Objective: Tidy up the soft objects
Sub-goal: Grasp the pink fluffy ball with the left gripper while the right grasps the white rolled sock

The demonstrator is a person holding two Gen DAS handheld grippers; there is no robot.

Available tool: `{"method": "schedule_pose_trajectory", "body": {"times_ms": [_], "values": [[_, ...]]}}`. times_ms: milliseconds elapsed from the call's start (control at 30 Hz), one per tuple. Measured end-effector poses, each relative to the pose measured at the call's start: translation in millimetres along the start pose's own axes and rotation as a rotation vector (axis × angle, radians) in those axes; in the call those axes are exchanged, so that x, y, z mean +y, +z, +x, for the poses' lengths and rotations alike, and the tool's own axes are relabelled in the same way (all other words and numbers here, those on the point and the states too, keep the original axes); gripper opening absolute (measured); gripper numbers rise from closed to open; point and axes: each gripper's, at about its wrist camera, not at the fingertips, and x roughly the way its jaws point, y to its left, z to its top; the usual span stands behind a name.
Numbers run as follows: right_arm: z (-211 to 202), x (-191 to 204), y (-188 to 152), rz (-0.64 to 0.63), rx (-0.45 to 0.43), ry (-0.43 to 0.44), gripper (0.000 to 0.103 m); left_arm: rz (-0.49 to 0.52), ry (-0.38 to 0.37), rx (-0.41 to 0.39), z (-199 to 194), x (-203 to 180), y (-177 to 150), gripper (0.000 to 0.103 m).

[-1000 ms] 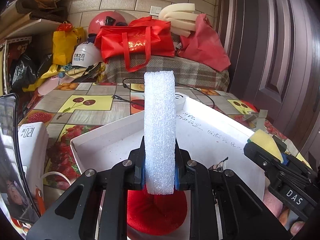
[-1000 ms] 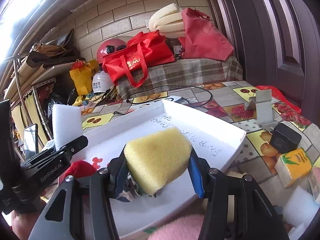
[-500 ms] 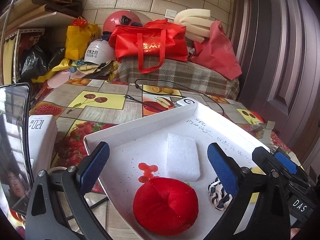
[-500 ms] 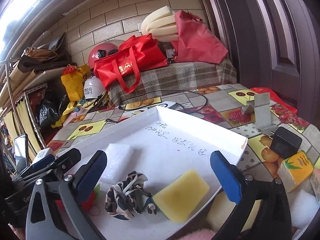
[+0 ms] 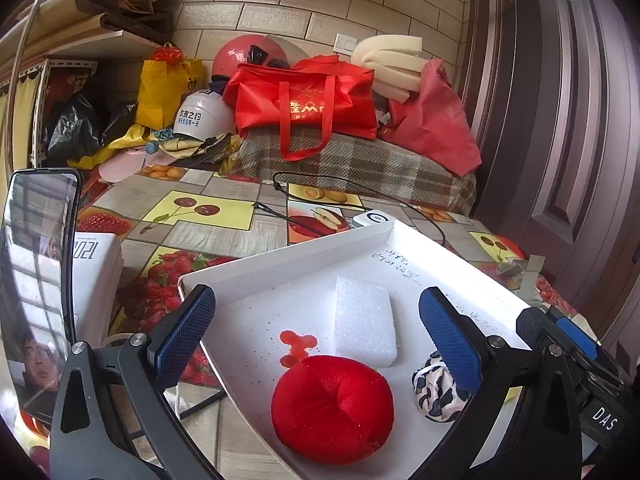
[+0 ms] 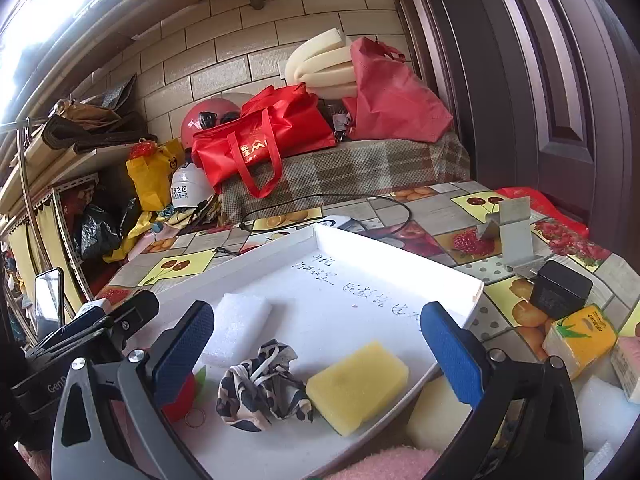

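A shallow white tray point(image 6: 476, 292) sits on the fruit-patterned tablecloth. In it lie a plush red cushion point(image 5: 332, 408), a white foam block point(image 5: 364, 324) lying flat, long axis pointing away, and a yellow sponge point(image 6: 356, 386) lying flat and skewed. The left gripper point(image 5: 316, 336) and right gripper point(image 6: 316, 344) have just spread wide, holding nothing.

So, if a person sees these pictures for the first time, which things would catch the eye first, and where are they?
The shallow white tray on the fruit-patterned tablecloth stands out first. In it lie a round red plush cushion at the near edge, a white foam block behind it, a yellow rectangular sponge and a black-and-white patterned cloth scrunchie. Further back, a bright red tote bag rests on a plaid-covered surface.
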Motion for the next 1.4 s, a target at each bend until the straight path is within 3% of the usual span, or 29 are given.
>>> {"method": "schedule_pose_trajectory", "body": {"times_ms": [267, 500, 600, 767, 900, 1000, 1067, 1133, 1233, 1400], "values": [[-18, -14, -7, 0.053, 0.013, 0.009, 0.103, -0.004, -0.011, -0.018, -12, -1, -4, 0.103], [-58, -23, -21, -0.019, 0.027, 0.046, 0.103, 0.176, -0.029, -0.086, -34, -38, -15, 0.103], [-78, -36, -24, -0.058, 0.02, 0.025, 0.103, 0.244, -0.08, -0.078, -42, -56, -23, 0.103], [-103, -78, -26, -0.106, 0.047, -0.036, 0.103, 0.301, -0.272, 0.026, -52, -87, -38, 0.103], [-117, -108, -30, -0.168, 0.155, 0.032, 0.103, 0.436, -0.415, 0.138, -54, -125, -54, 0.103], [-124, -121, -33, -0.205, 0.213, 0.042, 0.101, 0.544, -0.441, 0.185, -55, -147, -66, 0.102], [-126, -124, -34, -0.22, 0.228, 0.044, 0.091, 0.584, -0.48, 0.221, -54, -157, -73, 0.102], [-121, -125, -36, -0.221, 0.26, 0.057, 0.075, 0.611, -0.511, 0.252, -53, -165, -78, 0.102], [-111, -122, -40, -0.231, 0.326, 0.069, 0.07, 0.615, -0.498, 0.28, -47, -175, -81, 0.102], [-92, -122, -49, -0.238, 0.442, 0.056, 0.064, 0.618, -0.485, 0.396, -26, -184, -88, 0.102]]}}
